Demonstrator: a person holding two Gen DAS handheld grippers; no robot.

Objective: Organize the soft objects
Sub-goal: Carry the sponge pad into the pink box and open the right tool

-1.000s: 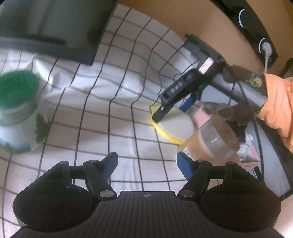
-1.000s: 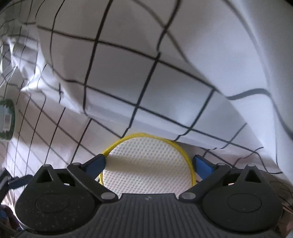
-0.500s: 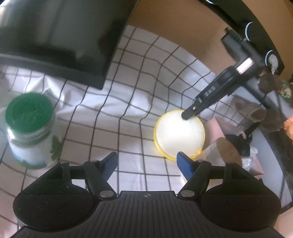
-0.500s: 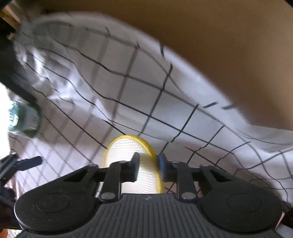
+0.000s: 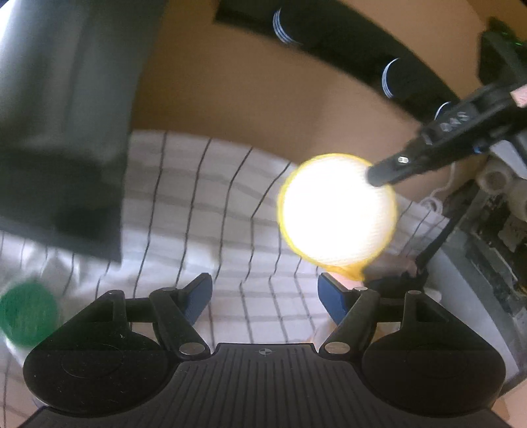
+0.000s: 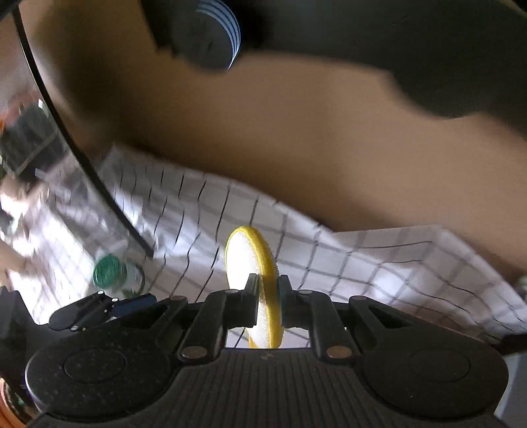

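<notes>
A round white pad with a yellow rim (image 6: 253, 263) stands on edge between the fingers of my right gripper (image 6: 267, 289), which is shut on it and holds it above the checked cloth (image 6: 362, 263). In the left wrist view the same pad (image 5: 337, 210) hangs in the air, bright and overexposed, with the right gripper (image 5: 375, 176) clamped on its upper right edge. My left gripper (image 5: 265, 296) is open and empty, low over the checked cloth (image 5: 197, 197), just below and left of the pad.
A jar with a green lid (image 5: 28, 311) stands at the left on the cloth, also in the right wrist view (image 6: 110, 271). A dark monitor (image 5: 59, 131) sits at the left. A tan wall (image 5: 263, 98) and a dark shelf with stacked cups (image 5: 286, 26) lie behind. Clutter (image 5: 494, 214) stands at the right.
My right gripper closed on the yellow-rimmed pad and lifted it off the cloth, turning it on edge. The left gripper tilted upward and stayed open.
</notes>
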